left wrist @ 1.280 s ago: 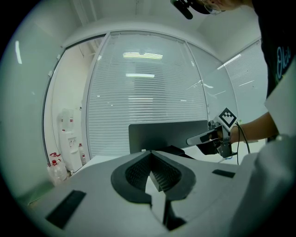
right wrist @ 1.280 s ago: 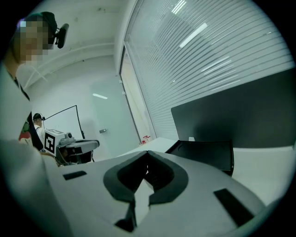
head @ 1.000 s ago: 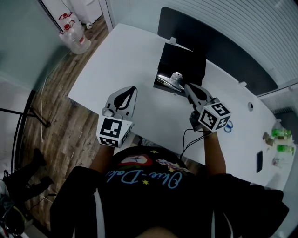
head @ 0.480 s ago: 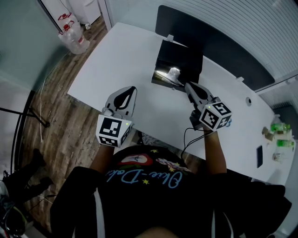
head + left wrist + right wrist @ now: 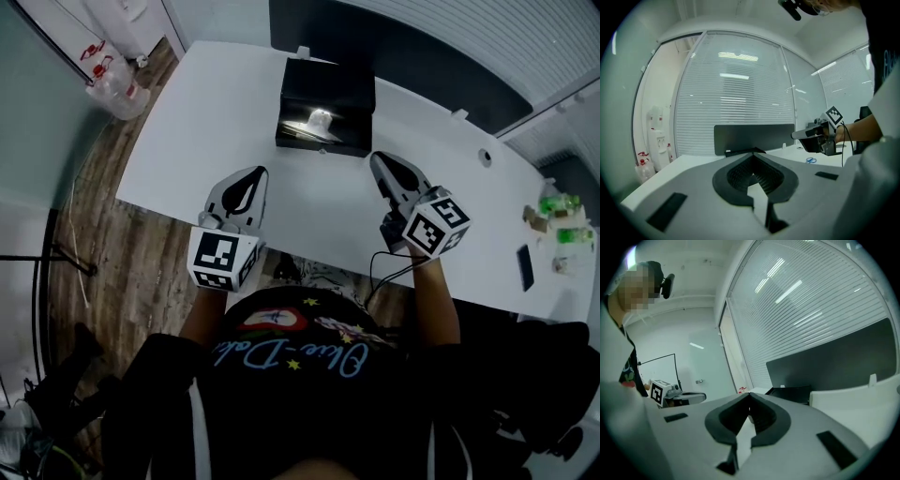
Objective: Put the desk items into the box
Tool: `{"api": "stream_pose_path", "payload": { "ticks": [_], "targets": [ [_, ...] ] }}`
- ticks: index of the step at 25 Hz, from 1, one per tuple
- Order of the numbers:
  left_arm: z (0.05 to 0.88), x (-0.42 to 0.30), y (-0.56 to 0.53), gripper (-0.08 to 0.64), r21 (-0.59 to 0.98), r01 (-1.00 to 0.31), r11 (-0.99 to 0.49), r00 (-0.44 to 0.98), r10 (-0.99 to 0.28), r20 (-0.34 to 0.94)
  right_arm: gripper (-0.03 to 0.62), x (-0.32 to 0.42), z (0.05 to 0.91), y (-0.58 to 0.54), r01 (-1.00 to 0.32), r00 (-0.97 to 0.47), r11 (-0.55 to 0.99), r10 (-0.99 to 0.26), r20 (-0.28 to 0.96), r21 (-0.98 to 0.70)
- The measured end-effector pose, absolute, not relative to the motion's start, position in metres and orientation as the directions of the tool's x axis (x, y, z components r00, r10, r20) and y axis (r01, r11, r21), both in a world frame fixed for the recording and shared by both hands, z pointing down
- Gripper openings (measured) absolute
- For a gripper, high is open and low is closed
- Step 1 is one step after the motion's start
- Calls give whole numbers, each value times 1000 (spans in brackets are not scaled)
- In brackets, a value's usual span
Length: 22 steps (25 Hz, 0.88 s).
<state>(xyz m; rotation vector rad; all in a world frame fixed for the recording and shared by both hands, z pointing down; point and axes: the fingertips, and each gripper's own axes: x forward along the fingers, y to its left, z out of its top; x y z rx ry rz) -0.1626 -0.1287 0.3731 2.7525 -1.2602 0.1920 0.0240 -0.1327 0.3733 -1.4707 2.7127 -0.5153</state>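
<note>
Right tongs [image 5: 377, 161] now back from box [image 5: 342, 89].

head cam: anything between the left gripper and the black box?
Nothing. In the head view, only bare white desk lies between the shut left gripper and the open black rectangular box.

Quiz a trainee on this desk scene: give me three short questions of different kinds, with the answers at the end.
1. True or false: the right tool grips an item.
2. Where is the black box? A: on the floor. B: on the white desk, open. C: on a chair.
3. Fill in: in the left gripper view, the small blue thing on the desk is a pair of ____.
Key: 1 false, its jaws are shut on nothing. 2 B. 3 scissors.
</note>
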Motion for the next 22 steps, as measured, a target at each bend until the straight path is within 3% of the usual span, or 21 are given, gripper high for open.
{"api": "stream_pose_path", "payload": {
  "ticks": [22],
  "targets": [
    [368,-83,-136,8,7,-672,-740,729,-660,182,9,133,351,-102,-861,-454,406,-885,103,-306]
  ]
}}
